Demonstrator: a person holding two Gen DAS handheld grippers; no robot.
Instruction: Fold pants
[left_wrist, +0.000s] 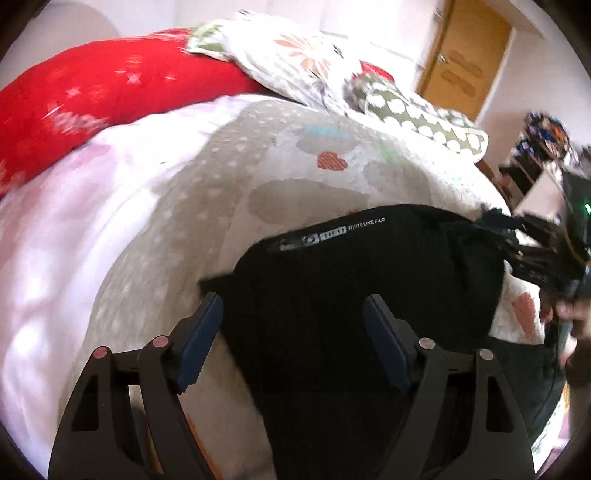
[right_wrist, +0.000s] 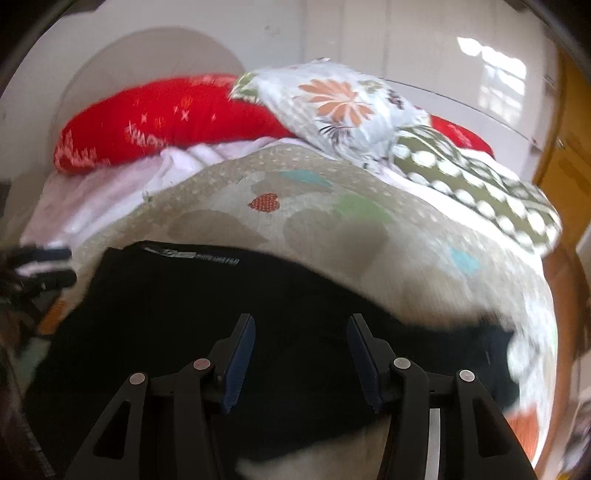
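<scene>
Black pants (left_wrist: 351, 266) lie folded on the bed's grey heart-print cover (left_wrist: 229, 177), with a white printed label along their far edge. My left gripper (left_wrist: 293, 310) hovers over the pants' left part, jaws wide apart and nothing pinched between the blue pads. In the right wrist view the pants (right_wrist: 177, 295) spread across the lower half. My right gripper (right_wrist: 301, 328) is over them, open, with no cloth pressed between its pads. The right gripper (left_wrist: 517, 236) shows blurred at the pants' far right corner. The left gripper (right_wrist: 59, 264) appears at the left edge, fingers apart.
A red pillow (left_wrist: 110, 85), a floral pillow (left_wrist: 295, 59) and a green dotted pillow (left_wrist: 424, 122) line the head of the bed. A white sheet (left_wrist: 74, 229) covers the left side. A wooden door (left_wrist: 469, 62) and a cluttered shelf (left_wrist: 535, 147) stand at the right.
</scene>
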